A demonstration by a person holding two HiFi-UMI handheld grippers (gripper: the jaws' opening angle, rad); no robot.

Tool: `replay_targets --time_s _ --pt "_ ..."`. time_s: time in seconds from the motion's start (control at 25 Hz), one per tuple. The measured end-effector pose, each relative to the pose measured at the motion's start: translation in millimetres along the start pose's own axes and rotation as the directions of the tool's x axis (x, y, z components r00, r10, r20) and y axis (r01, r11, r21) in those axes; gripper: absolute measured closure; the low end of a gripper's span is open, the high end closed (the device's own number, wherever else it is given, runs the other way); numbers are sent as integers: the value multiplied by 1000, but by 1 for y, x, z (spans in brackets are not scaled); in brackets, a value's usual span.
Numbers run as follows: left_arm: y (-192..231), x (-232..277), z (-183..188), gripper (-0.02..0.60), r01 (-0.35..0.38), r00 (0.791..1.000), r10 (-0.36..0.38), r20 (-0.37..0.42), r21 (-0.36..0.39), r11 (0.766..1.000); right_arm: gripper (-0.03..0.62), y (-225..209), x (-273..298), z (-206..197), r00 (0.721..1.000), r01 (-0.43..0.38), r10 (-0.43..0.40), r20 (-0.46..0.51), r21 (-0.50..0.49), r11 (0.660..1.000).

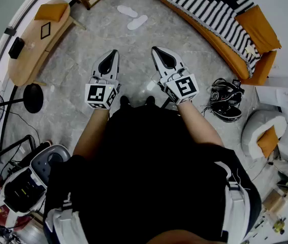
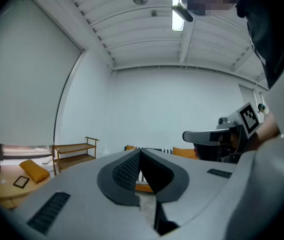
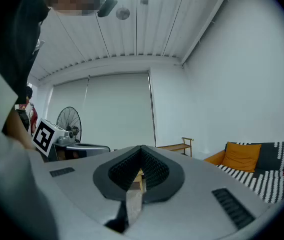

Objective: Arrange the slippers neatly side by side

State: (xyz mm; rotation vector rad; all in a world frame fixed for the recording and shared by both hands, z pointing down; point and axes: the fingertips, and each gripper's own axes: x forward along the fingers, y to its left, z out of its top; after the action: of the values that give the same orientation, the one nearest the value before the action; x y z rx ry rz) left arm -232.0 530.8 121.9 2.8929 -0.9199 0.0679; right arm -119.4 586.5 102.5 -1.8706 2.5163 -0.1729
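Grey jaws of the left gripper (image 2: 140, 153) are clenched tip to tip with nothing between them. The right gripper (image 3: 142, 149) is likewise closed and empty. Both point to the far side, side by side. White slippers (image 1: 132, 17) lie on the grey floor (image 1: 72, 55) far ahead, well apart from both grippers, skewed to each other, left of the orange sofa (image 1: 265, 29).

Staged living-rm set in a studio-type hall, orange sofa (image 1: 262, 67) w/ b&w striped throw (image 1: 204, 6), curved wood table (image 1: 29, 55), open wood shelf unit (image 2: 74, 154), pedestal fan (image 3: 69, 120), marble-look tile floor (image 1: 83, 60), plain white walls, ribbed white ceiling (image 2: 131, 34) w/ strip light (image 2: 178, 14), gear clutter (image 1: 22, 187) at floor edges
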Motion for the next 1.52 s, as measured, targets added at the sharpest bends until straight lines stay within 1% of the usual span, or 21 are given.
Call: replay_targets --time_s 0.12,0.32,0.48,0.68,0.8,0.92,1.08,1.2,1.28,1.4,1.52 --pt "-3 3 2 568 7 1000 -7 6 3 1000 565 -6 -1 2 1000 5 -5 3 6 1000" --pt "-9 20 8 568 18 1000 -19 21 8 1000 565 -32 -7 6 999 18 -18 28 15 1000" --pt "-17 28 9 568 32 999 -33 27 15 999 565 -46 -14 5 998 -13 11 65 37 999" --pt "-21 29 12 568 15 999 -15 37 2 1000 565 -65 -17 -1 998 -47 45 46 42 998" --pt "-18 31 3 568 -5 1000 5 12 3 1000 565 -76 -16 -5 998 -46 45 38 52 998" --pt "-15 36 -9 568 -14 1000 14 -7 -14 1000 565 -83 -15 -12 999 -33 32 15 48 998" --pt "7 59 -22 568 14 1000 -15 -22 -43 999 565 -95 14 -27 1000 -23 25 -18 69 997" --pt "32 86 -31 568 42 999 -43 -15 -46 998 565 -105 39 -38 998 -15 20 -63 81 997" --pt "51 106 -33 568 25 1000 -26 -8 -43 999 565 -116 49 -42 996 -26 33 -83 77 997" --pt "72 140 -31 568 -8 1000 8 0 -51 999 565 -142 64 -46 991 -73 79 -110 64 995" --pt "105 170 -33 568 -30 1000 31 5 -69 997 565 -161 106 -46 985 -95 104 -134 67 993"
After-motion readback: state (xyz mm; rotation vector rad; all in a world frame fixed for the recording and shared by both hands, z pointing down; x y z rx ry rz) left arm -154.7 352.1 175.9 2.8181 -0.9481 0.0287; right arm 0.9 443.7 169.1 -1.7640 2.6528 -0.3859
